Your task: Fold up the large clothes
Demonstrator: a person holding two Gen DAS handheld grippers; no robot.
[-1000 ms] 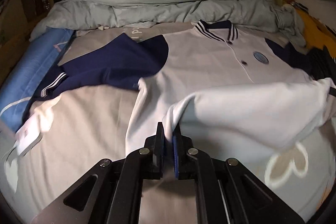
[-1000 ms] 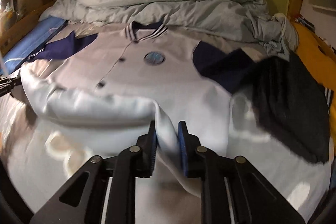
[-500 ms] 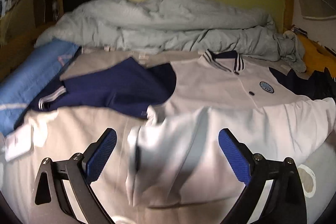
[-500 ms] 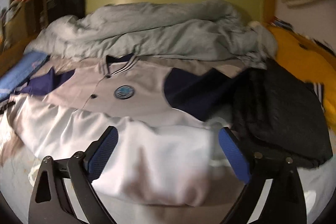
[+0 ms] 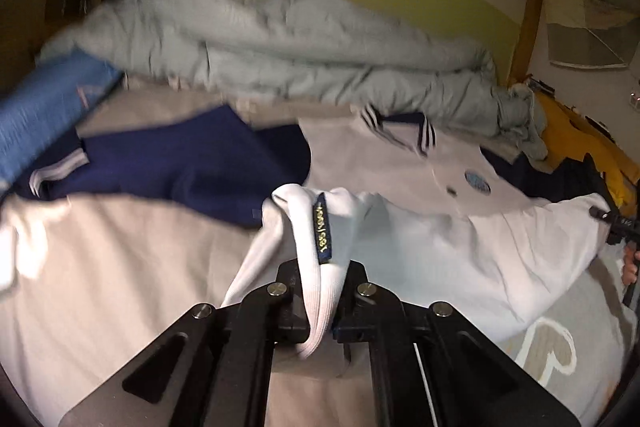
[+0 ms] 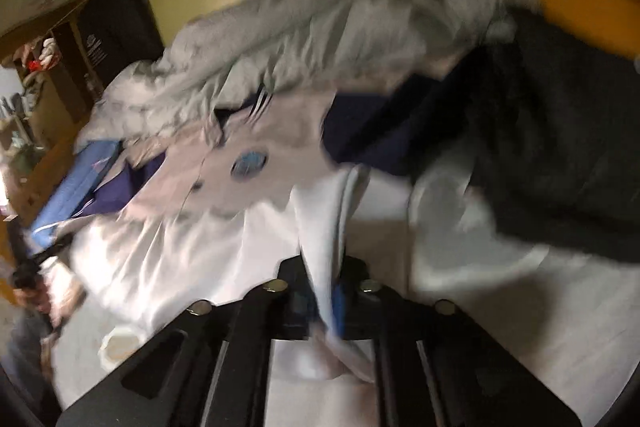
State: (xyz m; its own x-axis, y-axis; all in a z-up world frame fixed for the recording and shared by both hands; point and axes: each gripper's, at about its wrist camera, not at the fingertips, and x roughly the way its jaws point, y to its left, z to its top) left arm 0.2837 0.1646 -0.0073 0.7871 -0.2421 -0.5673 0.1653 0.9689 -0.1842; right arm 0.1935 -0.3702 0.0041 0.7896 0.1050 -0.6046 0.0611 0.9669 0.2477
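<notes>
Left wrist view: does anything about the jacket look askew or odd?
The white jacket is only half spread. Its navy left sleeve sprawls sideways, and the left gripper pinches a bunched fold of hem with the label twisted outward.

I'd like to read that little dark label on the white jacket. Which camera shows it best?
The left wrist view. There the label stands upright on the white hem of the jacket, just above the closed fingers, sharp enough to show yellow lettering. The right wrist view is blurred and shows the jacket but no label.
</notes>
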